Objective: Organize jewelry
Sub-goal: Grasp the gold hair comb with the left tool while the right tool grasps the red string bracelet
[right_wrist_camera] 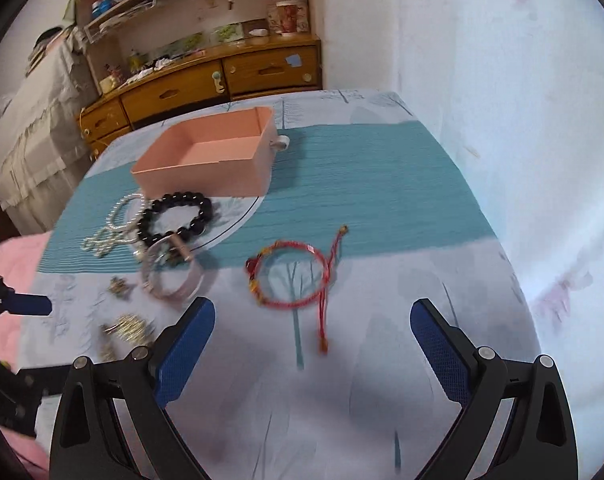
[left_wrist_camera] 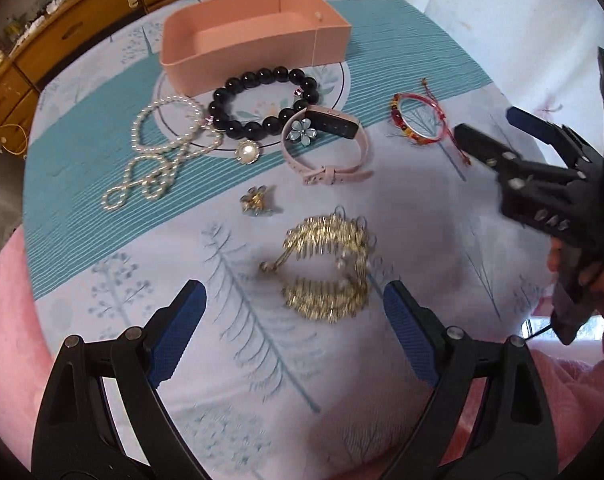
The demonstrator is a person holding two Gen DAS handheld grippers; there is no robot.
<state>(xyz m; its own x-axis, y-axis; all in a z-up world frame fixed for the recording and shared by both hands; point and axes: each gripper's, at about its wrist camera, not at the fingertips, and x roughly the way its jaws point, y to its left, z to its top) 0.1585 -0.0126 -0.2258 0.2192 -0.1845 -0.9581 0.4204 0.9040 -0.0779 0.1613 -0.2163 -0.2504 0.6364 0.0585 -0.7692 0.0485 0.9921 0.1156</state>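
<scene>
Between the blue pads of the left claw [left_wrist_camera: 294, 312], jaws spread wide and holding nothing, sits the gold spiral cuff [left_wrist_camera: 327, 266] on the tree-print counter [left_wrist_camera: 421, 240], just ahead at 12 o'clock. Cuff lies on its side, long axis roughly 1-to-7 o'clock, open end toward 9. Right claw [right_wrist_camera: 311, 340] also wide open, empty, hovering over bare cloth; red cord bracelet [right_wrist_camera: 288, 276] just ahead at 12, flat, ring face up, tail cords trailing toward 6.

Farther out in left view: small gold brooch [left_wrist_camera: 257, 201] at 11, pink smartwatch band [left_wrist_camera: 327, 148] with blue flower clip [left_wrist_camera: 302, 131] at 12, black bead bracelet [left_wrist_camera: 262, 100] touching it, pearl strand [left_wrist_camera: 160, 152] at 10. Pink open box [left_wrist_camera: 258, 36] at the far edge, looks empty, so sorting likely not started.

Risks: cuff's wire loops could spring or slip from the pads if pinched across the coils; thin red cord lies flat on cloth, pads may grab fabric too. Frames blurred, fine detail unclear.
</scene>
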